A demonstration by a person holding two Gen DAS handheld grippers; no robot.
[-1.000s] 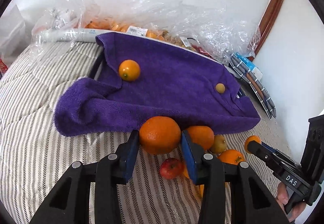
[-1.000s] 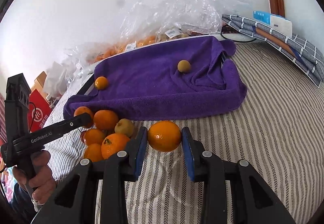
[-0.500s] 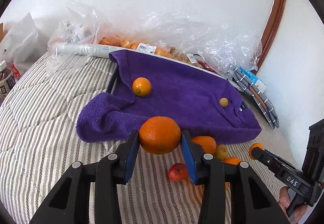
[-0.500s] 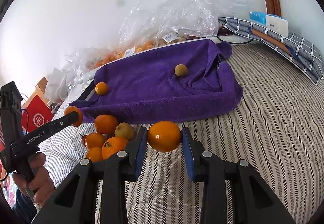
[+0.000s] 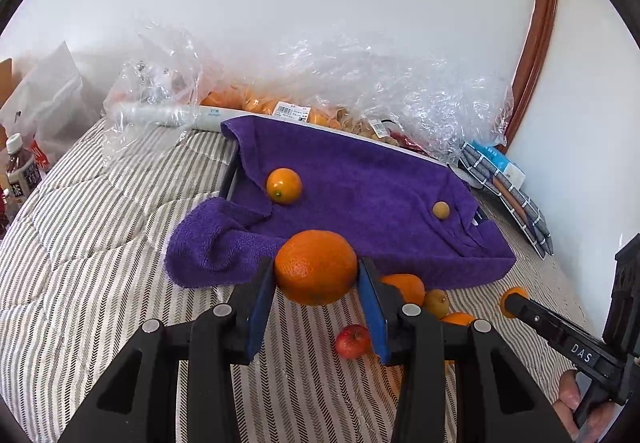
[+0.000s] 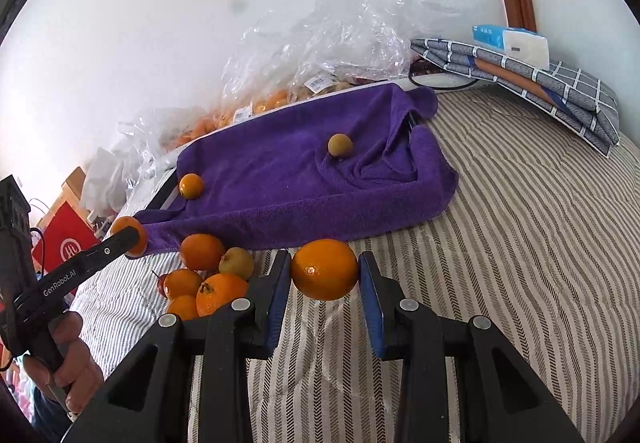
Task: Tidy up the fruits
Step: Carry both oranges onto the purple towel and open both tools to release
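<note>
Each hand-held gripper was clamped on round fruit above the striped bed (image 6: 520, 243): the left hand-held gripper (image 5: 316, 275) on a large pebbled orange (image 5: 316, 267), the right hand-held gripper (image 6: 324, 271) on a smoother orange (image 6: 324, 269). Either could have squirted from the flat blue pads. Beyond, on the plush purple towel (image 5: 360, 183), a small orange (image 5: 284, 185) might have rolled.

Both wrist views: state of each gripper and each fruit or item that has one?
left hand-held gripper: shut on large rough-skinned orange, lifted
right hand-held gripper: shut on smooth round orange
purple terry towel: draped over a tray, rumpled
small orange citrus: resting on towel
small tan round fruit: resting on towel
loose fruit pile: on striped bedcover
clear plastic bags: crumpled, hold fruit
</note>
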